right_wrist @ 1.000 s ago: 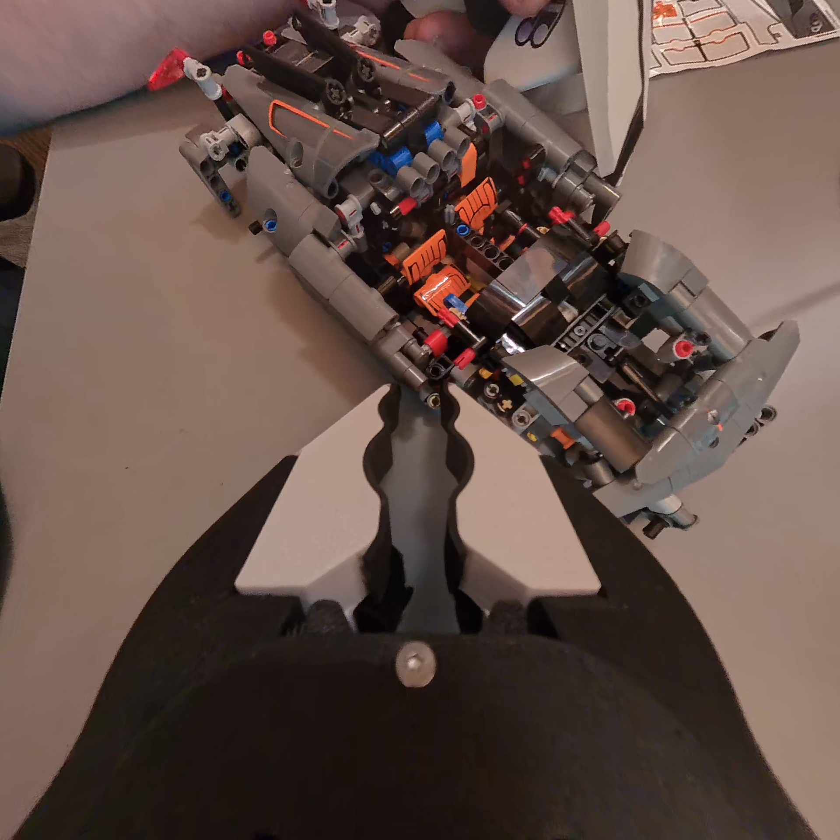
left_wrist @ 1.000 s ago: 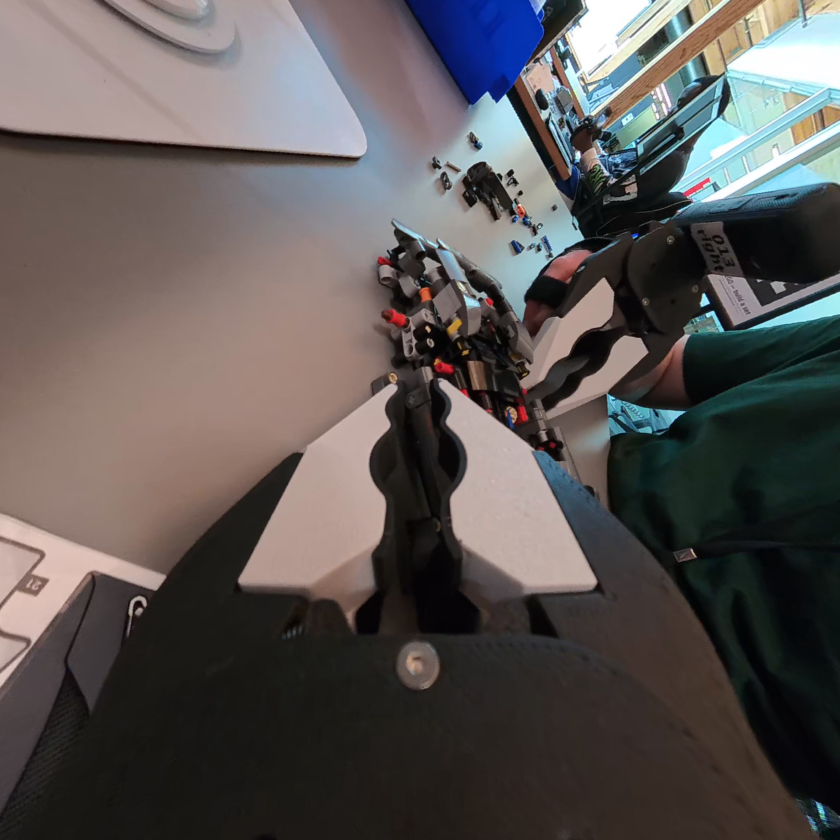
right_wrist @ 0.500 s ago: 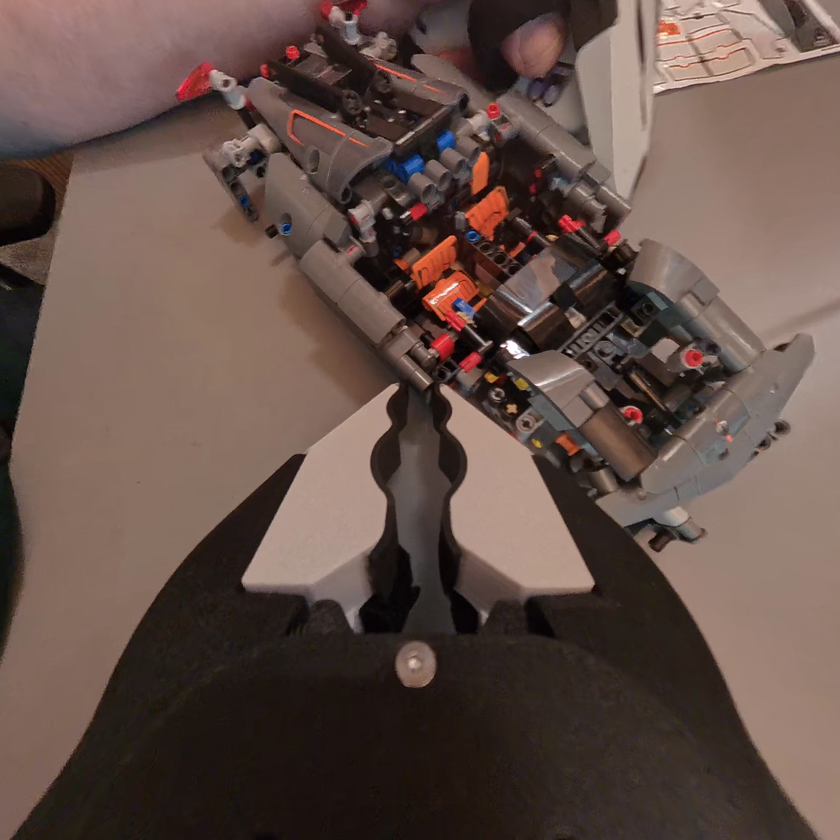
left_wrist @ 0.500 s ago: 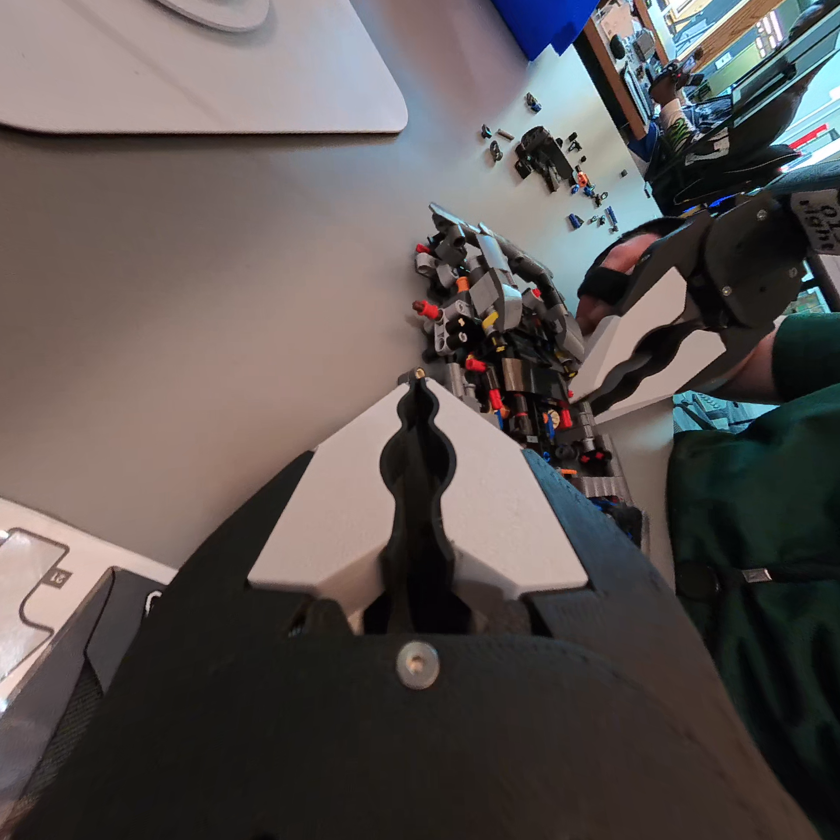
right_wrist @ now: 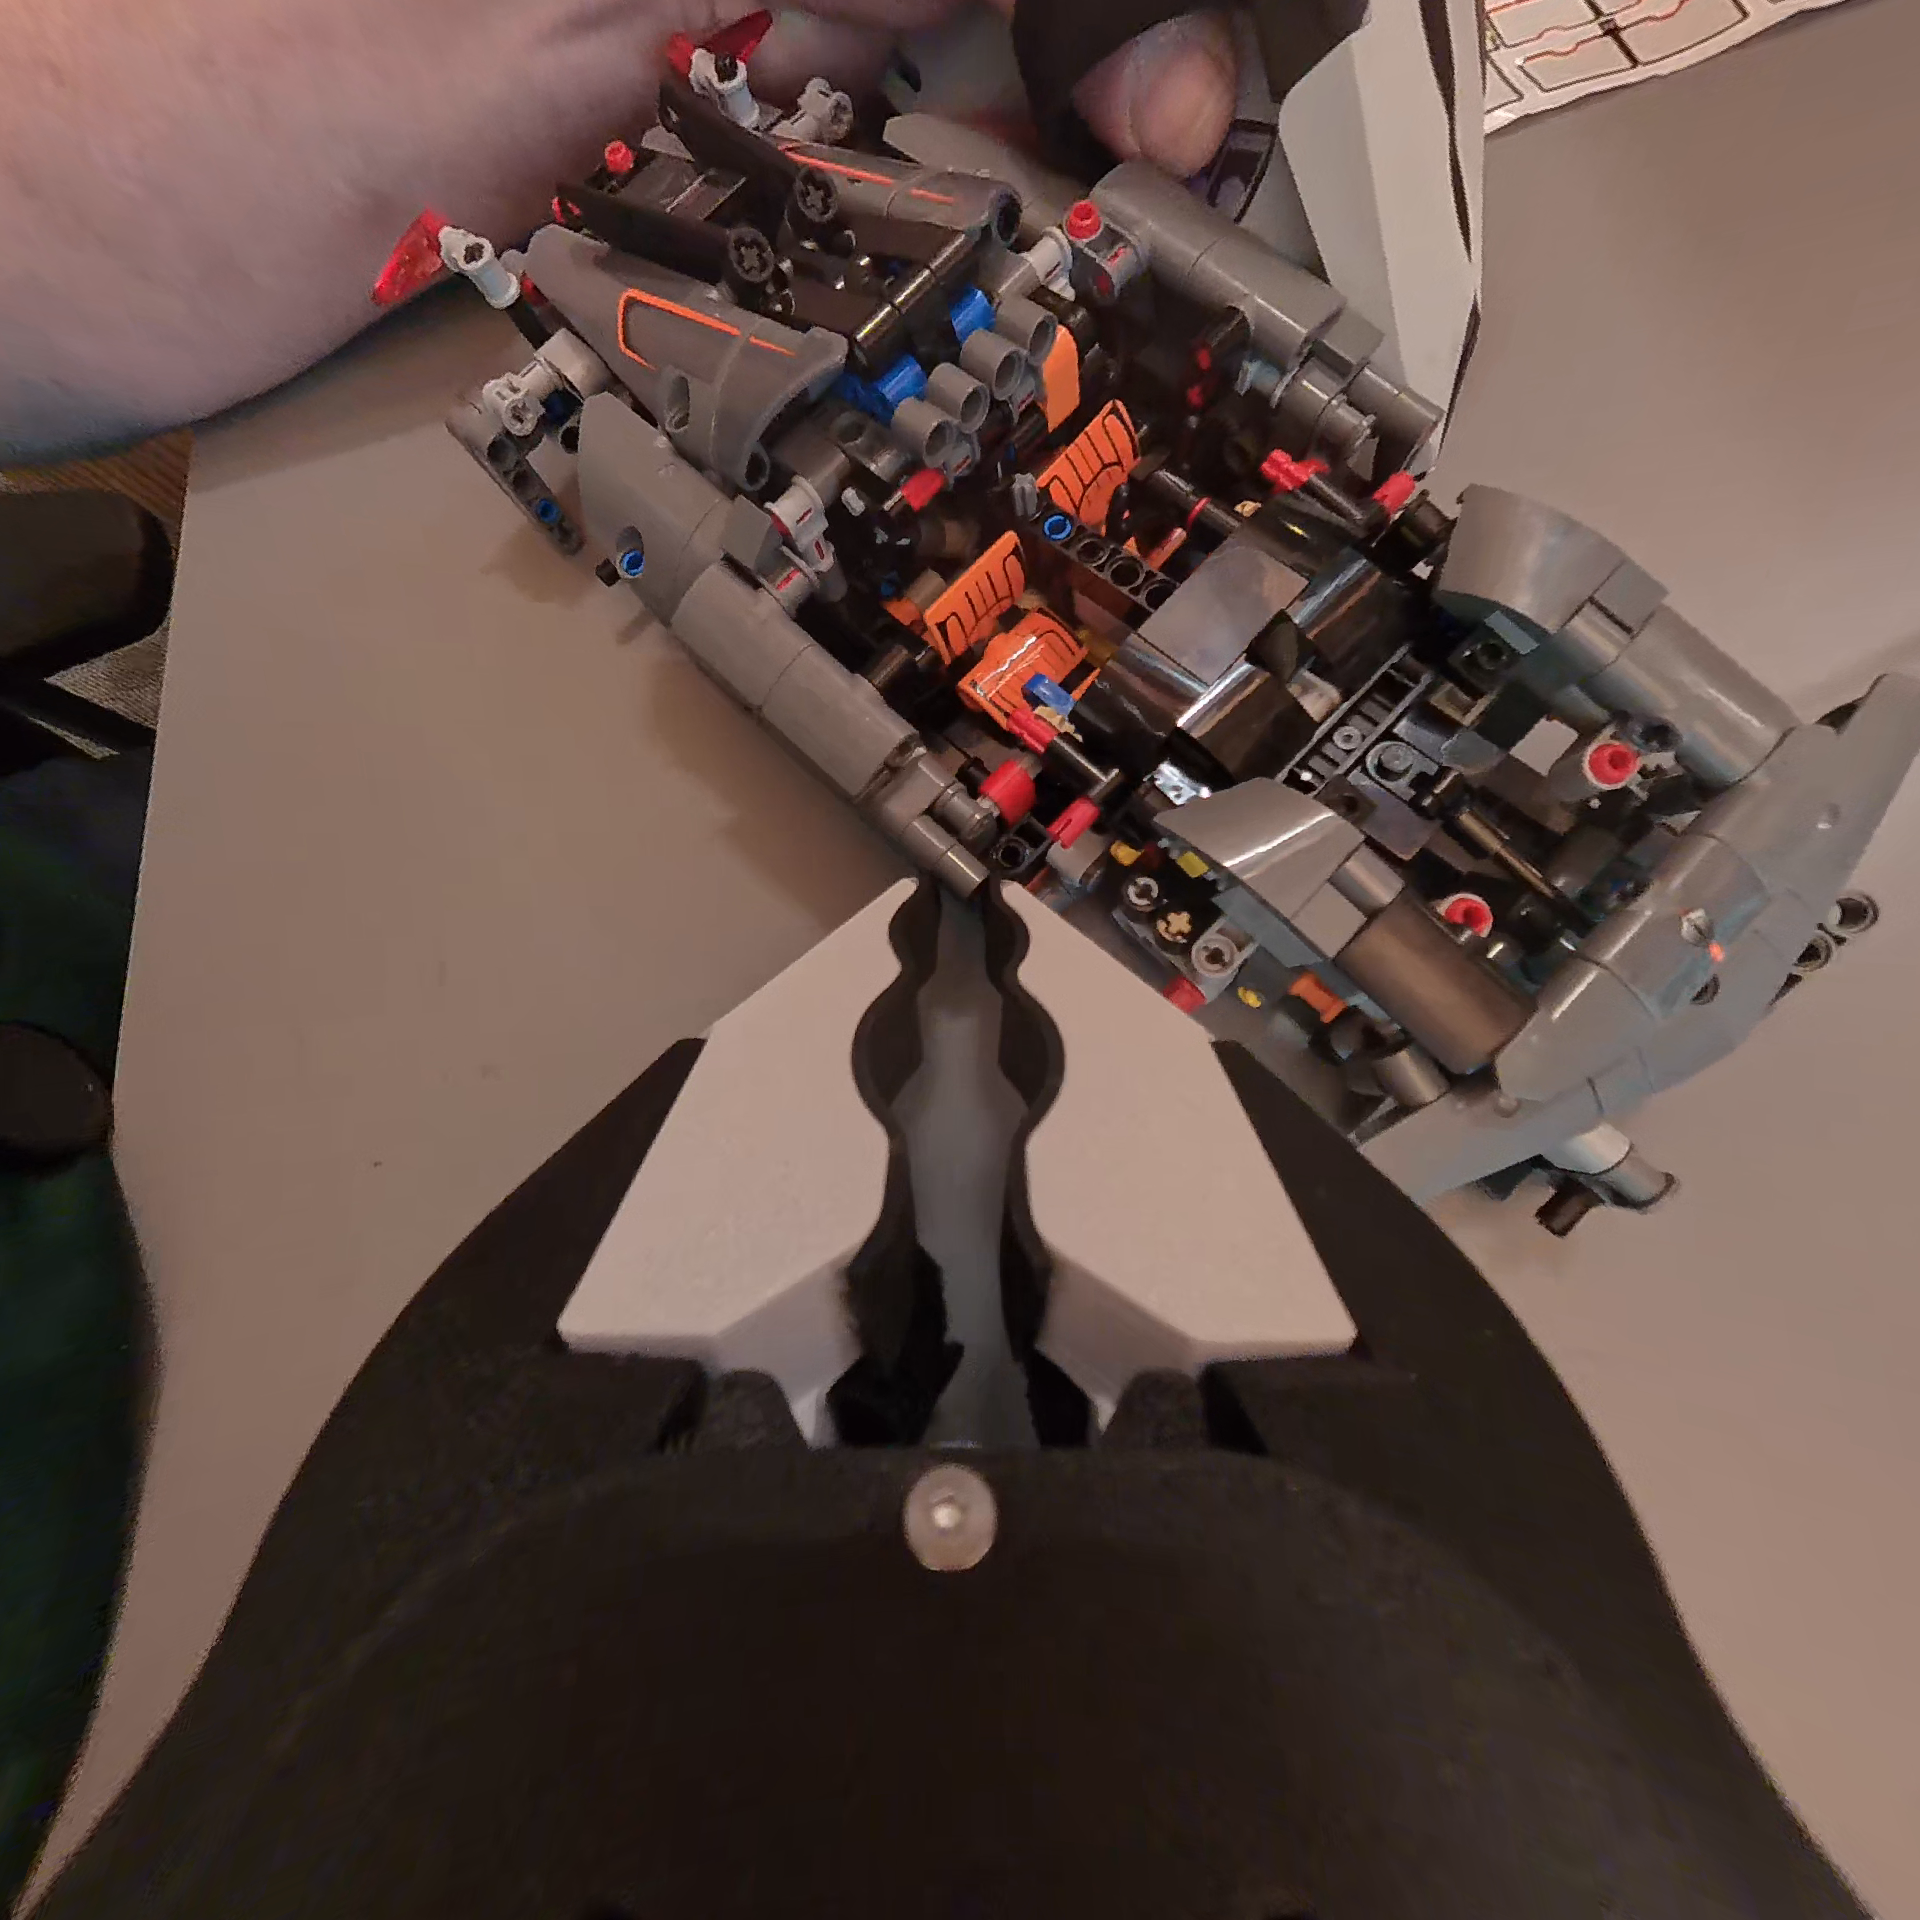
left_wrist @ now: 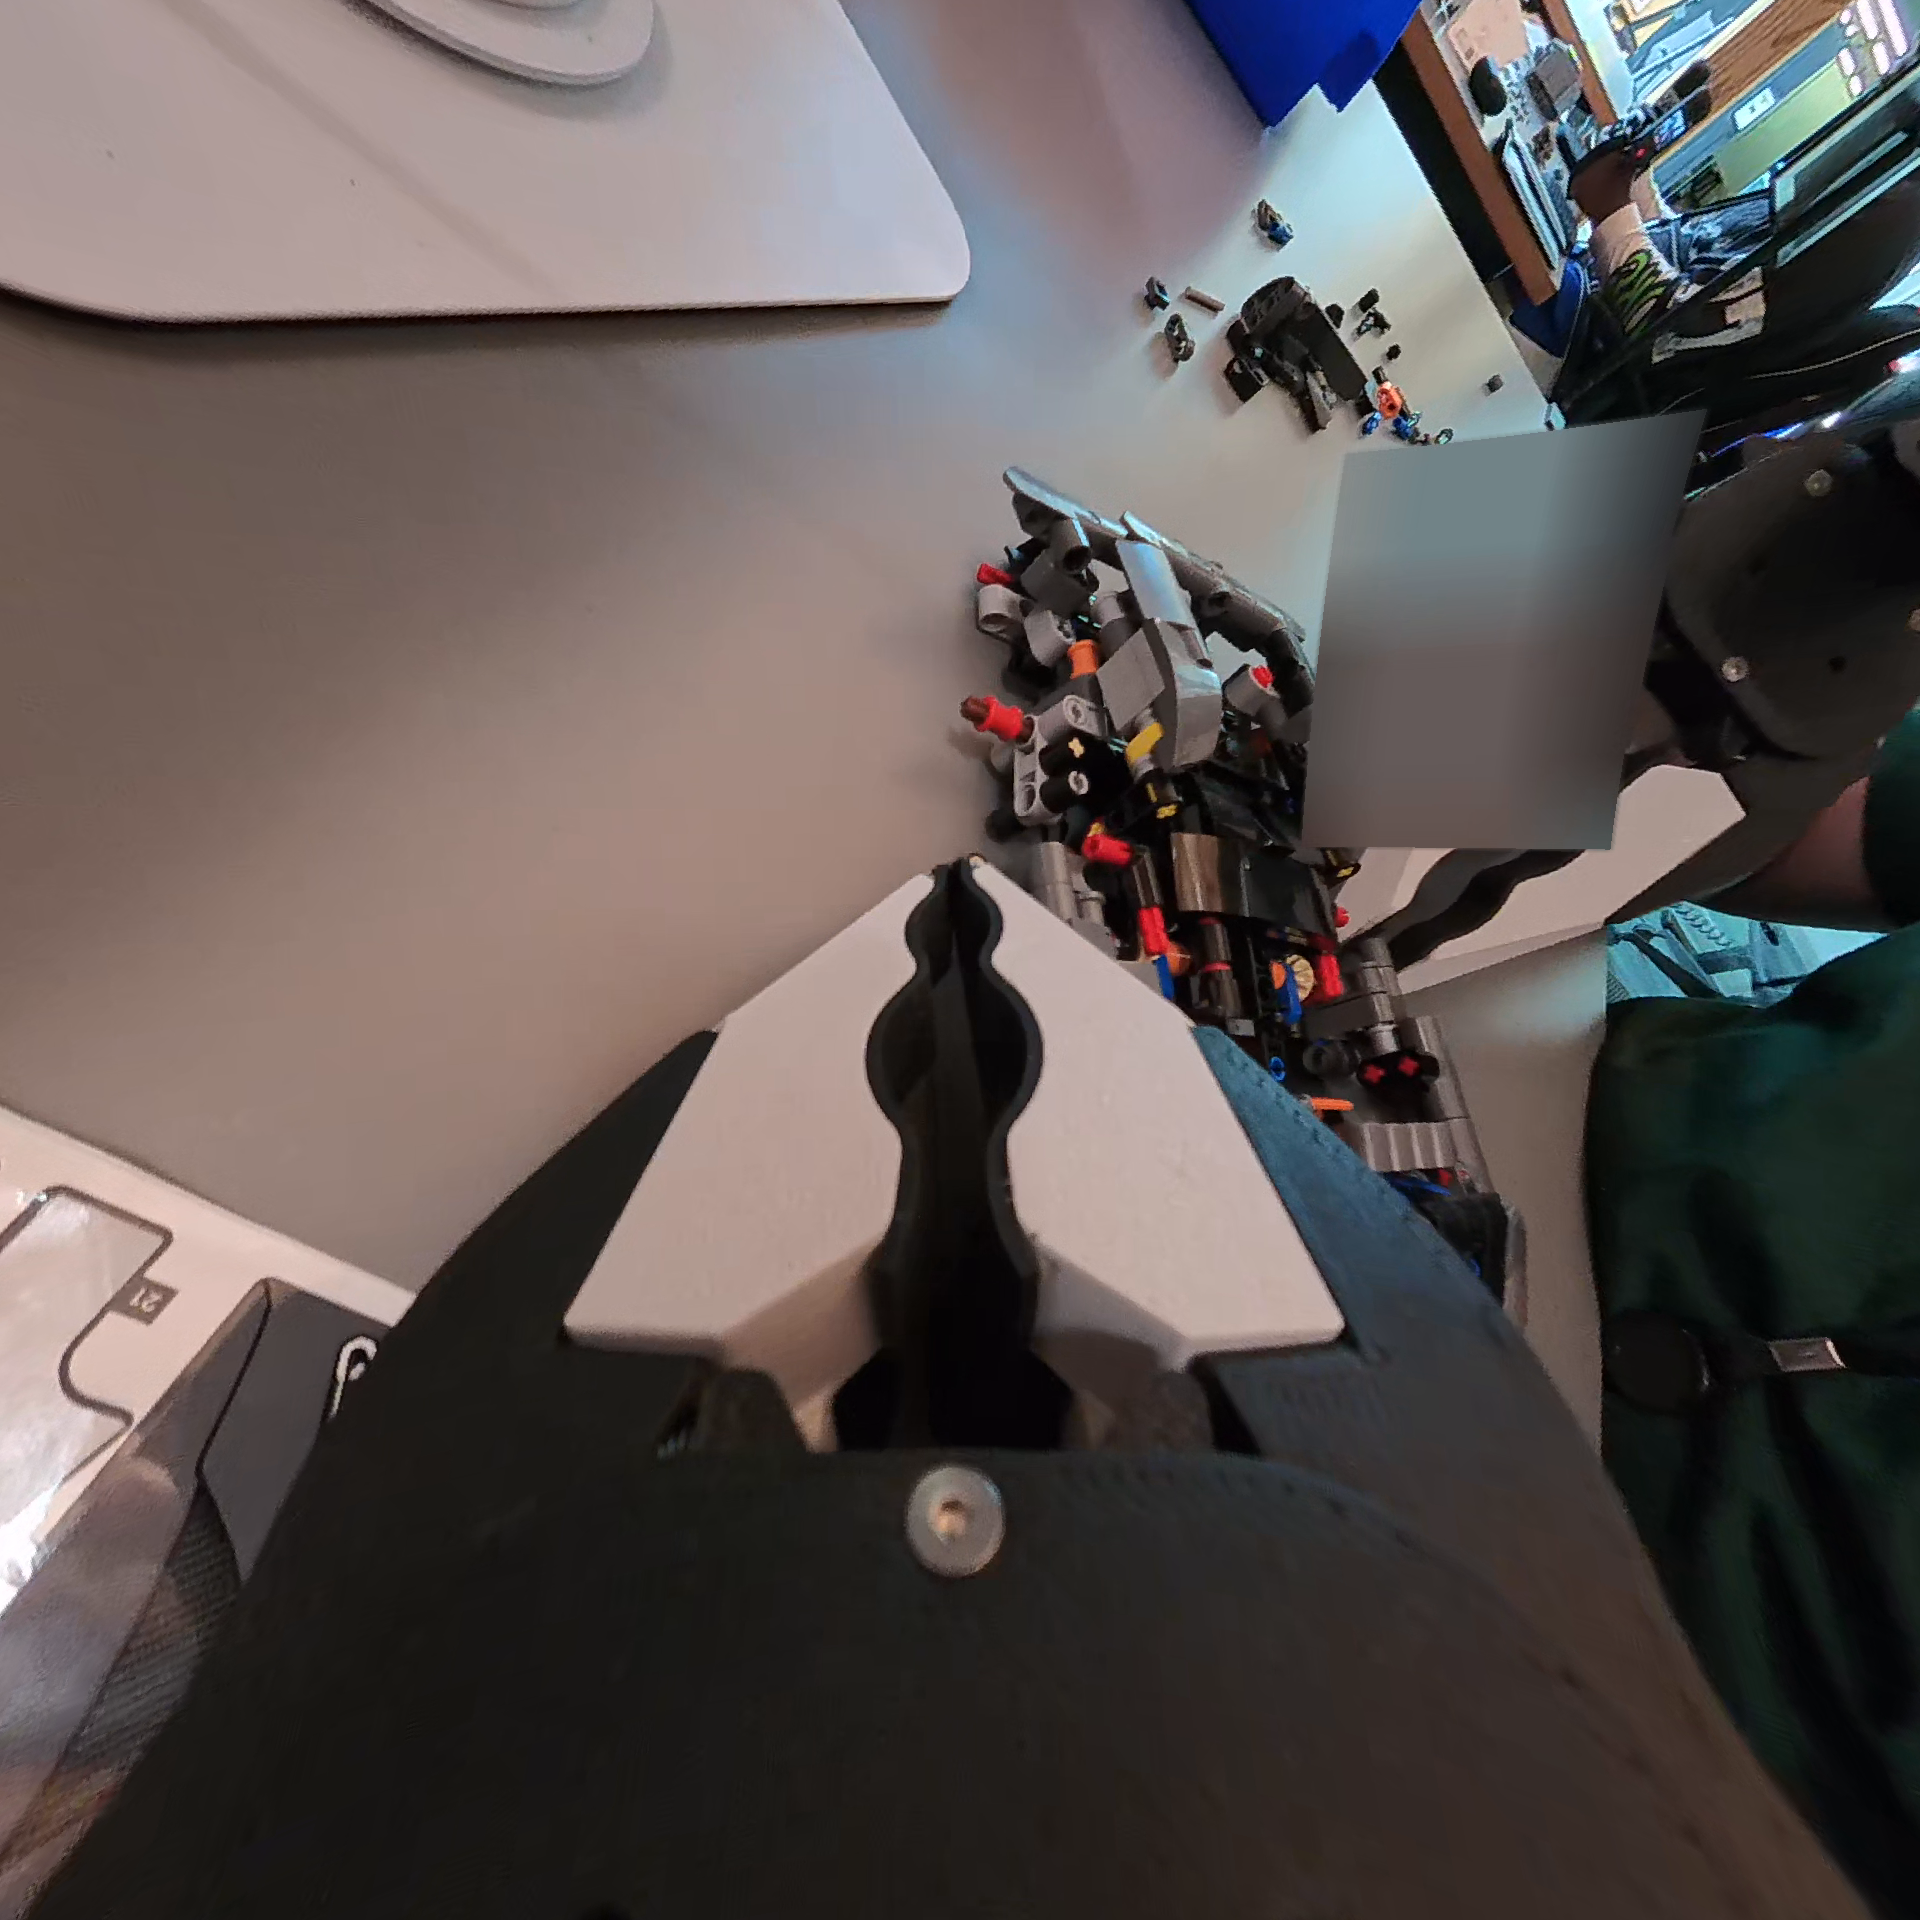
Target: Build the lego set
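1. Left gripper (left_wrist: 958, 871): we see its white fingers pressed together with nothing between them, its tips just beside the near side of the lego car model (left_wrist: 1164, 769).
2. Right gripper (right_wrist: 958, 896): its fingers stand a narrow slot apart, the tips touching the grey side sill of the model (whether they pinch it, we cannot tell).
3. We find the model lying on the grey tabletop (right_wrist: 436, 790), half built, with grey body panels, orange seats (right_wrist: 987, 613) and red pins.
4. Loose lego pieces (left_wrist: 1294, 353) lie well apart from it, farther along the tabletop.
5. We note a printed instruction sheet (right_wrist: 1621, 42) at the far edge and a blue bin (left_wrist: 1299, 42) beyond the loose pieces.
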`<state>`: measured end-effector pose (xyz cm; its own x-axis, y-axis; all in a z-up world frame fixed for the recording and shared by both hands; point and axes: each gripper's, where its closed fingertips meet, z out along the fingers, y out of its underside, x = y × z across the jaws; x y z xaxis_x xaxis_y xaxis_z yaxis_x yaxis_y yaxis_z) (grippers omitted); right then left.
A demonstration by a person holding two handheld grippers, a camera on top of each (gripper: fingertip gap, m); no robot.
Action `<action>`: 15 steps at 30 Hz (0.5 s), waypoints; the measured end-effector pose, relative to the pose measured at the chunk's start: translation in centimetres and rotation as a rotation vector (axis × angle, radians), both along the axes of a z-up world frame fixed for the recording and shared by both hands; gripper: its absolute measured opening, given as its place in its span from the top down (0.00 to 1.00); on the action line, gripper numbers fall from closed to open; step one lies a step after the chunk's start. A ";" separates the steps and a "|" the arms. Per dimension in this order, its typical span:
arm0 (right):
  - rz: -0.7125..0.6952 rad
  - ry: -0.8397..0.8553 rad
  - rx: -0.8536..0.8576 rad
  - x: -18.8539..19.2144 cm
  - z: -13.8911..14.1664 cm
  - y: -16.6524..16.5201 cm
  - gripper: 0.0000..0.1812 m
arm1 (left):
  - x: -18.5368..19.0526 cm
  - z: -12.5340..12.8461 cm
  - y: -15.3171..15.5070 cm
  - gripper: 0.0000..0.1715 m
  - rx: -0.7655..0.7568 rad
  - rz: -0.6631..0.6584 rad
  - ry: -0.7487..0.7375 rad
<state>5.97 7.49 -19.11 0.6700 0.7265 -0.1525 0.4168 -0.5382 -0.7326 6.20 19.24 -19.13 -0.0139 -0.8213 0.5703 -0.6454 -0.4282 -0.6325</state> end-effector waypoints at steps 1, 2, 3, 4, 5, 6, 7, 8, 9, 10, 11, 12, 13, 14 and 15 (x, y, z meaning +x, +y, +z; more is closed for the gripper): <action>-0.007 0.003 -0.005 0.0 0.0 0.0 0.97 | 0.0 0.0 0.0 1.00 0.001 0.001 0.000; -0.015 0.012 -0.010 0.0 0.0 0.0 0.97 | 0.0 0.0 0.1 1.00 0.002 0.005 -0.001; -0.022 0.021 -0.016 0.0 0.0 0.1 0.98 | 0.0 0.0 0.1 1.00 0.003 0.007 -0.002; -0.029 0.029 -0.022 0.0 0.0 0.1 0.98 | 0.0 0.0 0.1 1.00 0.006 0.011 -0.002; -0.034 0.031 -0.024 0.0 0.0 0.1 0.98 | 0.1 0.0 0.1 1.00 0.006 0.015 -0.003; -0.038 0.032 -0.031 0.0 0.0 0.1 0.98 | 0.1 0.1 0.0 1.00 -0.005 0.017 -0.004; -0.041 0.040 -0.042 0.0 0.0 0.1 0.98 | 0.1 0.1 0.0 1.00 -0.007 0.018 -0.004; -0.044 0.042 -0.045 0.0 0.0 0.2 0.98 | 0.1 0.1 0.1 1.00 -0.009 0.022 -0.007; -0.045 0.037 -0.045 -0.1 0.0 0.2 0.98 | 0.1 0.1 0.1 1.00 -0.016 0.020 -0.006; -0.047 0.033 -0.044 -0.1 0.0 0.2 0.98 | 0.1 0.1 0.1 1.00 -0.023 0.018 -0.004; -0.051 0.033 -0.042 -0.1 0.0 0.2 0.98 | 0.1 0.1 0.2 1.00 -0.022 0.022 -0.005; -0.053 0.036 -0.047 -0.2 0.0 0.3 0.98 | 0.2 0.1 0.2 1.00 -0.015 0.025 -0.003; -0.052 0.041 -0.054 -0.1 0.0 0.3 0.98 | 0.2 0.0 0.2 1.00 -0.011 0.026 -0.002; -0.041 0.034 -0.048 -0.1 0.0 0.2 0.98 | 0.2 0.0 0.2 1.00 -0.011 0.025 -0.003; -0.023 0.019 -0.042 -0.1 0.0 0.1 0.97 | 0.2 0.1 0.1 1.00 -0.009 0.020 -0.006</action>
